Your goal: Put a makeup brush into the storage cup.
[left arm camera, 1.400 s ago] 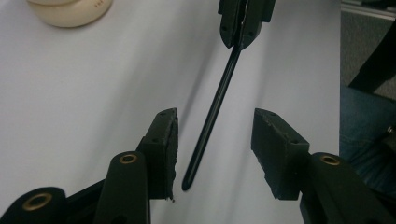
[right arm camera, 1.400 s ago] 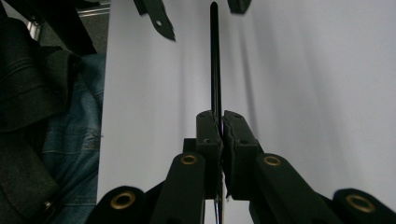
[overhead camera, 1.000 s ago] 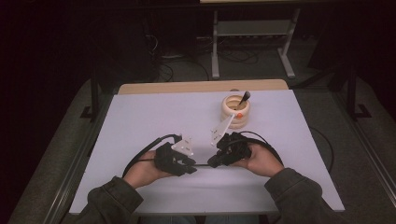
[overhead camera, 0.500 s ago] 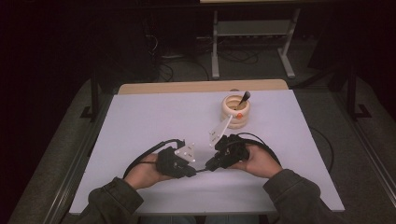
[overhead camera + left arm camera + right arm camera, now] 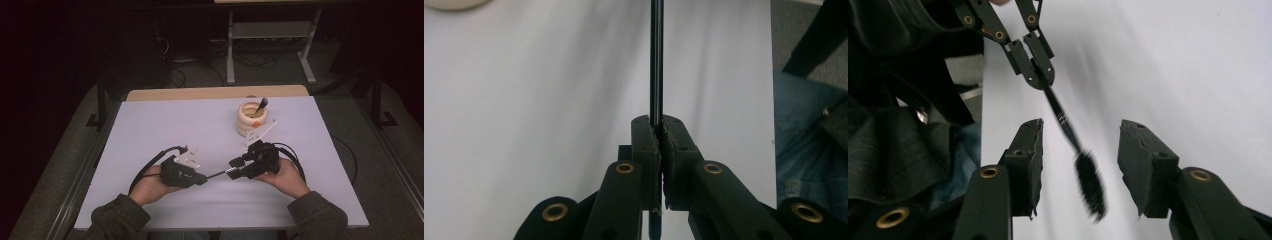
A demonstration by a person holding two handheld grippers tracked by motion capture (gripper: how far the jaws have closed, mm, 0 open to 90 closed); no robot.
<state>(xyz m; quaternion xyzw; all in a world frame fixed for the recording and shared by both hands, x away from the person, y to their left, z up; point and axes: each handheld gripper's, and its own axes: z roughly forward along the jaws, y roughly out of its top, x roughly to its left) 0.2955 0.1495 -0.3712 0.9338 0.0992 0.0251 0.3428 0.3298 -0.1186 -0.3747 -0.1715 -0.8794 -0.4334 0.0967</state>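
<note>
Since a second ago, both hands have drawn closer to the table's near edge, and the right gripper's (image 5: 235, 163) jaws have just been opening around the brush (image 5: 1083, 167). At the left, the left gripper (image 5: 202, 178) clamps the thin handle; in its own view the handle runs off the top edge. Bristles blur between the right gripper's parted pads (image 5: 1029, 150), touching neither. Farther back on the white table (image 5: 150, 130), a ringed cream holder (image 5: 251, 118) stands with another dark tool, well apart from the grippers.
</note>
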